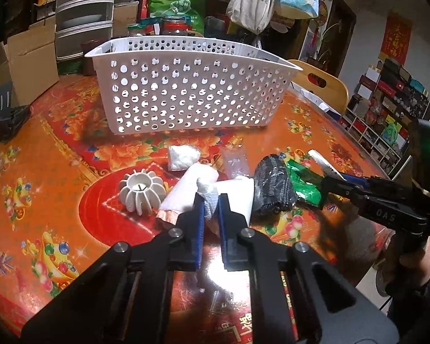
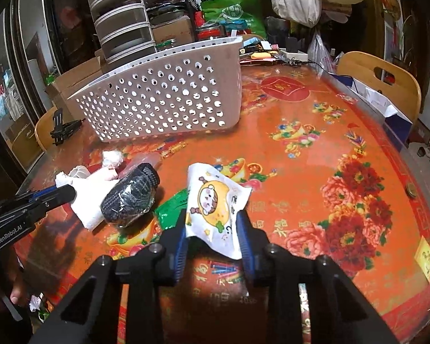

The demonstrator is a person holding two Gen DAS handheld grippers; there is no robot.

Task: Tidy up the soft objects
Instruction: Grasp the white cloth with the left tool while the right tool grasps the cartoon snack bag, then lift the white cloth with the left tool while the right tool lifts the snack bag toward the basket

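The left gripper (image 1: 210, 203) has its fingers nearly closed on a fold of white paper towel (image 1: 192, 189), which lies on the desk (image 1: 57, 149) toward its near edge, touching a black knitted bundle wrapped in clear film (image 1: 273, 186) on its right. A white ribbed candle holder (image 1: 140, 192) stands just beside the towel on the other side. Beyond these lie a small white packet (image 1: 183, 157) and a clear plastic bag (image 1: 236, 162). A crumpled green bag (image 2: 172, 209) lies against the black bundle.

The right gripper (image 2: 212, 229) has its fingers partly open, with a white cartoon-printed pouch (image 2: 215, 203) between them; the pouch touches both pads and stands tilted up off the desk, so it appears held.

The white perforated basket (image 1: 186, 91) stands farther back, well apart from the pile, toward the far edge of the desk; what it holds cannot be told.
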